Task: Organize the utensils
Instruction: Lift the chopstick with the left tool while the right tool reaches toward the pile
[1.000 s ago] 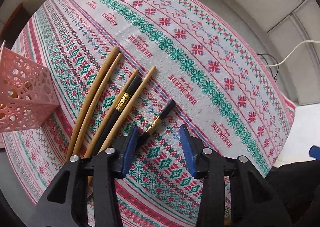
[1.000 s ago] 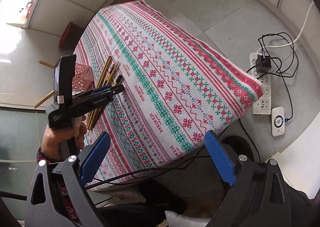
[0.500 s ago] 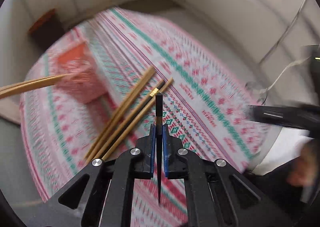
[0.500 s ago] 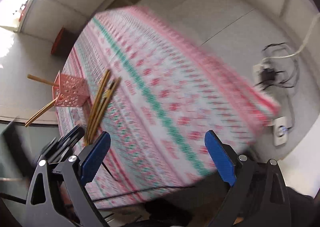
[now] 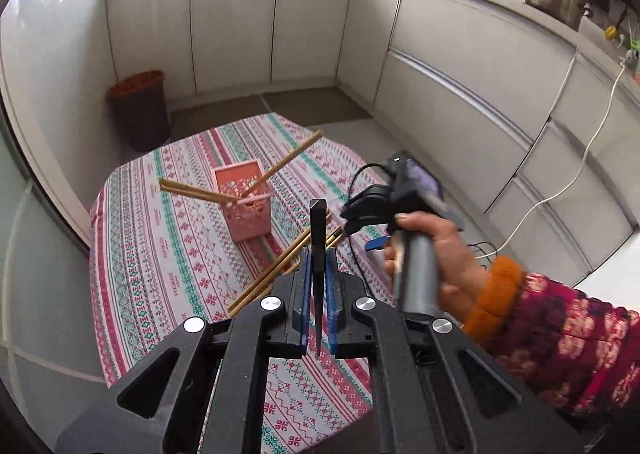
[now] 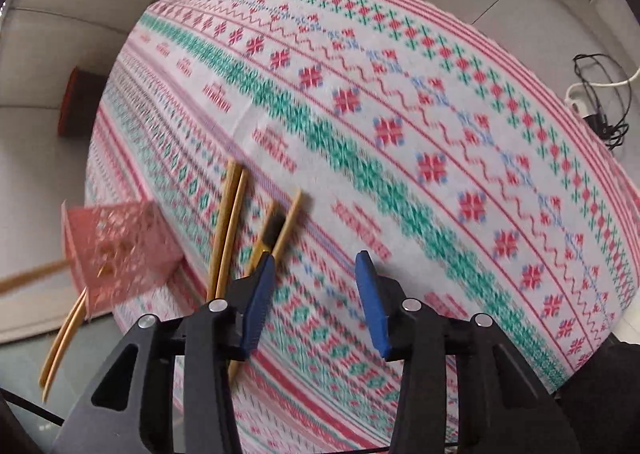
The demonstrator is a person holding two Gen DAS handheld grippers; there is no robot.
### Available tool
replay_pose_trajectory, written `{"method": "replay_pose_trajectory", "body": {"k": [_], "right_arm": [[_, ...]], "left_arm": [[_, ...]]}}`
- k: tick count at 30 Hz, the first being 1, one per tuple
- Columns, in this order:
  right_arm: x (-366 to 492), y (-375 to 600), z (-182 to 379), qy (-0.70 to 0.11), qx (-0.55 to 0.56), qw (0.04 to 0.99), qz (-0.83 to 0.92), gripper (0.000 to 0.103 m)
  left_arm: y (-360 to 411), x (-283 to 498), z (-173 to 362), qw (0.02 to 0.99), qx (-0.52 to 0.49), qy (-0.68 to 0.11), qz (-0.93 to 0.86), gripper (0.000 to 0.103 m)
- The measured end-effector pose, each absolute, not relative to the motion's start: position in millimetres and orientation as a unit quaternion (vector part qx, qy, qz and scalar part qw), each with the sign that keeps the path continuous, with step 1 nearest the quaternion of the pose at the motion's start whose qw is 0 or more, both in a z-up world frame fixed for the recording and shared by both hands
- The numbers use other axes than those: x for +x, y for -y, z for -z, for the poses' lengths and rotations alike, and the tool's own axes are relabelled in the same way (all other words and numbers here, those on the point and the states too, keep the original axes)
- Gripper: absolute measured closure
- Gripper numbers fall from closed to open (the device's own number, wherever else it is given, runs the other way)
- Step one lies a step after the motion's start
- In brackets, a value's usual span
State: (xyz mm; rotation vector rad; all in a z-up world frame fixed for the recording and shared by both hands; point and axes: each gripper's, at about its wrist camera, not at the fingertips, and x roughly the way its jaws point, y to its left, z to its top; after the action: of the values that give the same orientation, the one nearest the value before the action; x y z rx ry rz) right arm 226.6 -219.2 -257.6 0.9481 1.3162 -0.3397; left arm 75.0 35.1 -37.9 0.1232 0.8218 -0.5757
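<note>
The left hand-held gripper (image 5: 319, 286) is pressed together on a slim black chopstick (image 5: 318, 250), its blue pads (image 5: 305, 286) flat against both sides of the shaft. The chopstick stands along the fingers, its squared butt end reaching well past the fingertips and its thin tip running back between the jaws, lifted clear of the bench (image 5: 160, 254), which is covered by a white cloth with red and green knitted-style bands.

Just beyond that gripper, on the cloth, lies a loose bundle of tan wooden chopsticks (image 5: 276, 274), side by side and pointing diagonally toward a pink perforated plastic basket (image 5: 244, 209). The basket stands upright beyond the near end of the bundle, and more tan chopsticks (image 5: 292, 161) lean out of it, one up to the right and two out to the left.

The right hand-held gripper (image 6: 316, 302) hangs over the cloth with its blue pads (image 6: 372, 298) spread wide apart, holding nothing. Its left pad sits just beside the near ends of the wooden chopsticks (image 6: 230, 230), among which a dark chopstick with a gold band (image 6: 272, 234) lies; whether the pad touches them cannot be told through the blur. The pink basket (image 6: 120, 250) is to the left of that bundle, at the bench's edge, with chopsticks sticking out past it.
</note>
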Motion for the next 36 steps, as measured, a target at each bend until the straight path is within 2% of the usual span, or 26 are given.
{"method": "replay_pose_trajectory", "body": {"k": [13, 15, 16, 17, 21, 28, 36], "right_arm": [[273, 185, 263, -0.6, 0.327, 0.697, 0.214, 0.063], [273, 178, 263, -0.605, 0.296, 0.705, 0.225, 0.078], [272, 175, 263, -0.602, 0.293, 0.71, 0.22, 0.08], [268, 174, 264, -0.6, 0.286, 0.715, 0.216, 0.09], [251, 189, 270, -0.581, 0.316, 0.733, 0.16, 0.094], [235, 212, 268, -0.553, 0.348, 0.749, 0.113, 0.095], [214, 229, 209, -0.496, 0.325, 0.803, 0.061, 0.096]], "left_arm": [[-57, 68, 18, 0.891, 0.044, -0.363, 0.269, 0.097], [-59, 64, 13, 0.894, 0.044, -0.356, 0.268, 0.097], [-61, 63, 12, 0.895, 0.043, -0.354, 0.267, 0.097], [-64, 62, 11, 0.897, 0.04, -0.353, 0.265, 0.097], [-69, 60, 9, 0.899, 0.035, -0.353, 0.258, 0.097], [-67, 59, 8, 0.9, 0.032, -0.351, 0.256, 0.097], [-61, 56, 5, 0.901, 0.036, -0.346, 0.258, 0.097]]}}
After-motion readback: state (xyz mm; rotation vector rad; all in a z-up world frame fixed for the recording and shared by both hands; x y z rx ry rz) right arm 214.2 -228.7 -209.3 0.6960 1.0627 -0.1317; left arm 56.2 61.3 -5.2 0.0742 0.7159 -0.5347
